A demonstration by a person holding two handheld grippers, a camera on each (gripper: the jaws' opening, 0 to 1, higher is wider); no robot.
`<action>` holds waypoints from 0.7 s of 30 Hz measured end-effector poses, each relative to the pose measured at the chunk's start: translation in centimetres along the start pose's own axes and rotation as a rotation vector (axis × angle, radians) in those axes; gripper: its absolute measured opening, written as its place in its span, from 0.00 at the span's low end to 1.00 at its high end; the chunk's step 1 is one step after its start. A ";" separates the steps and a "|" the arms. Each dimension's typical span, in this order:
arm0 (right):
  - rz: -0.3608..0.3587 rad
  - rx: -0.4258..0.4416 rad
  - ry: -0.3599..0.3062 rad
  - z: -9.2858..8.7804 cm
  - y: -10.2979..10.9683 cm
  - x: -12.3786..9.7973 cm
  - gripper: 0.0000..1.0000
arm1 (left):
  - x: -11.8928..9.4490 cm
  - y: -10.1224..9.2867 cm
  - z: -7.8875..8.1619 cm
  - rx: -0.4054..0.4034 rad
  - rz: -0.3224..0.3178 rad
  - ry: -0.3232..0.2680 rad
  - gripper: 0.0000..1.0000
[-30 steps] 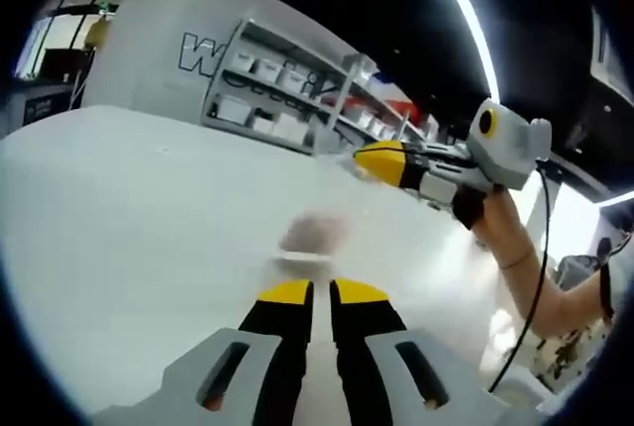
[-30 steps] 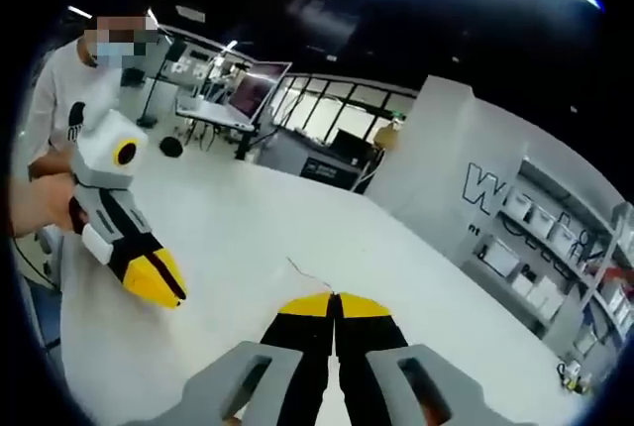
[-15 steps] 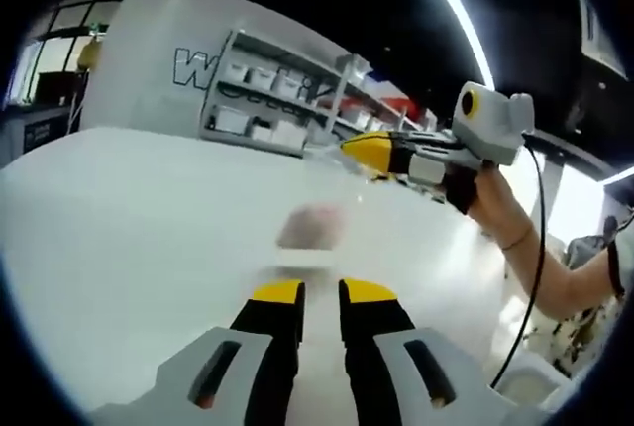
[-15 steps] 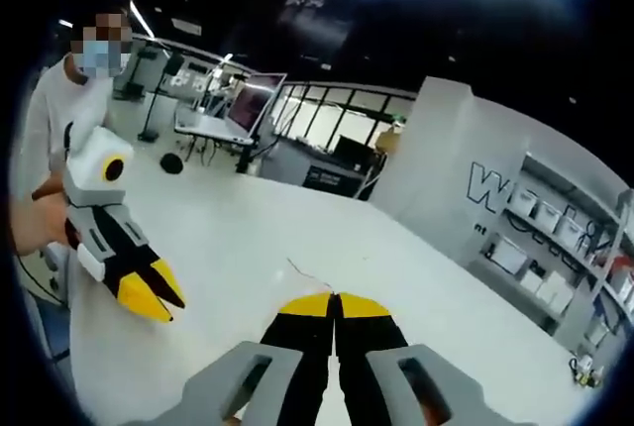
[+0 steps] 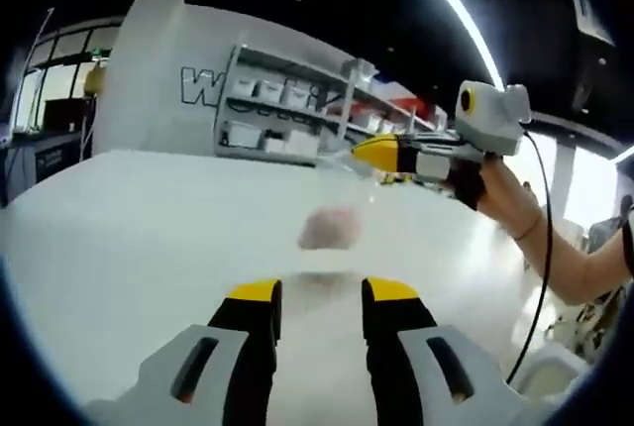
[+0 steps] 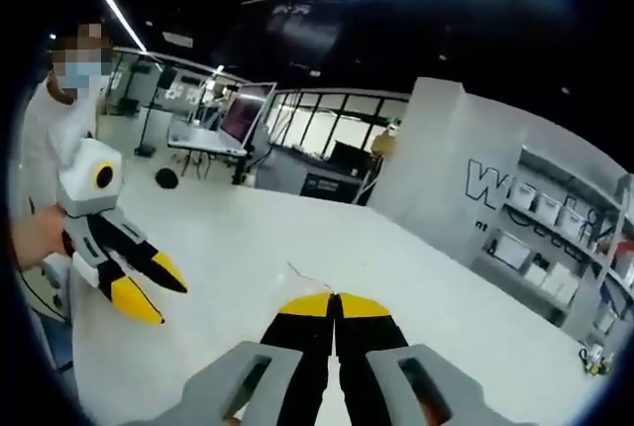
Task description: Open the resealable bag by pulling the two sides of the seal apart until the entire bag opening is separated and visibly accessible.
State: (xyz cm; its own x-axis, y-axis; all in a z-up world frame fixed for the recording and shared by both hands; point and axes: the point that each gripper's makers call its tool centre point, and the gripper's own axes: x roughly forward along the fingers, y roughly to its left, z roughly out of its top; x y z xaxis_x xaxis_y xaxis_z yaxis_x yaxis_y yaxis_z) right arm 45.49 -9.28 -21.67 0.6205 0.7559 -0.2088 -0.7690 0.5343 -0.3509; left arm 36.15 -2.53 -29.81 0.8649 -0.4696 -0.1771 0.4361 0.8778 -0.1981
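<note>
The clear resealable bag hangs blurred just beyond my left gripper, with something pinkish inside it. My left gripper stands open, its yellow tips apart on either side of the bag's lower part and not touching it. The bag's top runs up to my right gripper, which comes in from the right, held by a hand. In the right gripper view, my right gripper is shut on a thin edge of the bag. The left gripper shows at the left there, open.
A wide white table lies under both grippers. Behind it stand a white wall with lettering and a shelving rack of small boxes. A person stands at the left, with desks and a monitor farther back.
My left gripper has gone from shut to open, letting go of the bag. The right gripper stays shut on the bag's edge, and both views have shifted slightly.
</note>
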 end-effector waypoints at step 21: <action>0.020 0.039 -0.015 0.9 -0.4 1.8 0.00 | -0.4 0.9 -0.1 0.009 0.027 0.009 0.53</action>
State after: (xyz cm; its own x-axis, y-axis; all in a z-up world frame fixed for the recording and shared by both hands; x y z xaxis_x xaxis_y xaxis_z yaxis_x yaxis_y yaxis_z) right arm 46.75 -7.77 -21.12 0.6027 0.7722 -0.2014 -0.7869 0.5331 -0.3107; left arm 36.20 -1.54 -29.98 0.8744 -0.4461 -0.1908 0.4145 0.8912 -0.1841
